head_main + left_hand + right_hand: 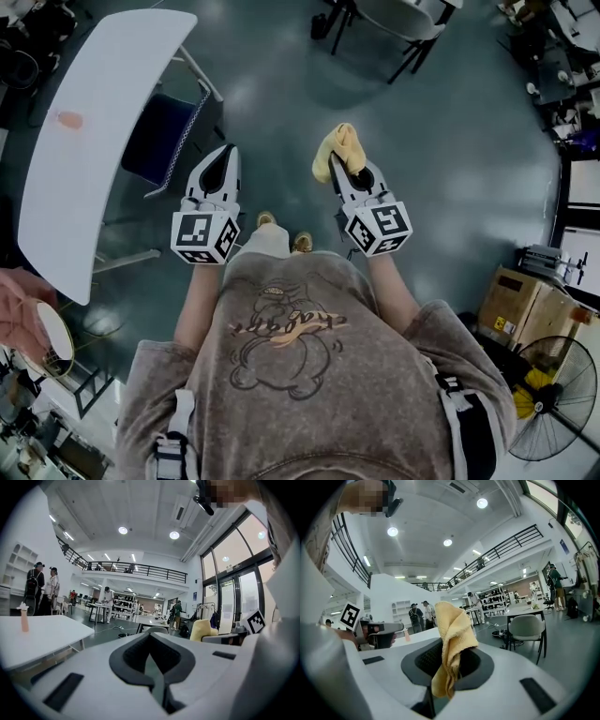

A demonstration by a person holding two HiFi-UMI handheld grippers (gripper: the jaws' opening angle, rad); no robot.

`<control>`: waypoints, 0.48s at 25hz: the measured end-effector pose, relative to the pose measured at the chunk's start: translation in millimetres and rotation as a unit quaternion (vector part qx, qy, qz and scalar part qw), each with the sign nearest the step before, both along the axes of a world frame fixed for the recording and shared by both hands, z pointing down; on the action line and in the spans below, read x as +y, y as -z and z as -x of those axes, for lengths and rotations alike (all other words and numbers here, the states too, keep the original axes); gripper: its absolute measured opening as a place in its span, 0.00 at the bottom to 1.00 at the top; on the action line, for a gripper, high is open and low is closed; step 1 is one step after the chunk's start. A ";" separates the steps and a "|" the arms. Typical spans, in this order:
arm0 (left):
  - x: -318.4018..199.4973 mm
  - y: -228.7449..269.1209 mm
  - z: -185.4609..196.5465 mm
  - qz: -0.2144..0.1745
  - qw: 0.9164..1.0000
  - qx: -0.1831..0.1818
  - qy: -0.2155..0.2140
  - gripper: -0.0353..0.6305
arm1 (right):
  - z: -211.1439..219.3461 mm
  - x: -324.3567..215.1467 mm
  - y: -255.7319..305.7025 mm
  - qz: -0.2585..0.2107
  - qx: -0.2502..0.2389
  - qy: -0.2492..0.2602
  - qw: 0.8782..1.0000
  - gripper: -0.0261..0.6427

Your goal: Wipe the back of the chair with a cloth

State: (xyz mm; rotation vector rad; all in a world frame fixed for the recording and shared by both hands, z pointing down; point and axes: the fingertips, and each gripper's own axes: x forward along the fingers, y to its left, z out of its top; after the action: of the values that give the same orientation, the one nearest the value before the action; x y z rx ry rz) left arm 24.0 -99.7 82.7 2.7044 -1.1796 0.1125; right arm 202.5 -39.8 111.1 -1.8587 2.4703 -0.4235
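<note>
- White table (89, 150) off to my left; blue chair (161, 141) tucked partly under its edge, well apart from both my grippers.
- My left gripper (223, 159): jaws pressed together, nothing between them.
- My right gripper (351, 173): jaws clamped on the yellow cloth (337, 150), which is bunched above the tips.

Found the left gripper (225, 155) just left of the right gripper (345, 171), level with it. Saw a cloth (337, 148) pinched between the right gripper's jaws, sticking out ahead of their tips. Saw a table (103, 94) left of the left gripper, with a chair (161, 139) tucked under the edge nearest that gripper. Spotted a second chair (401, 21) well ahead of the right gripper, and a box (521, 302) and a fan (555, 394) far to its right and behind.
</note>
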 end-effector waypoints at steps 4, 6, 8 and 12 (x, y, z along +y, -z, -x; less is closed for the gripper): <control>-28.3 -4.4 9.0 0.006 1.000 -0.002 0.010 0.06 | 6.4 -28.1 -3.0 0.011 0.001 0.007 1.000 0.14; -40.2 -7.3 11.6 0.006 1.000 -0.001 0.013 0.06 | 8.6 -39.7 -7.4 0.015 0.004 0.010 1.000 0.14; -48.2 -13.3 15.4 0.005 1.000 -0.001 0.014 0.06 | 13.3 -50.1 -12.4 0.017 0.009 0.015 1.000 0.14; -63.4 -36.8 22.4 0.009 1.000 0.002 0.028 0.06 | 21.4 -74.8 -27.4 0.011 0.019 0.033 0.999 0.14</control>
State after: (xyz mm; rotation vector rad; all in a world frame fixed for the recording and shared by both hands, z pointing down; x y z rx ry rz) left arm 1.6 -163.1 119.5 2.6526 -1.2454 0.1078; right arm 181.1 -114.6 138.5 -1.8142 2.5689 -0.4217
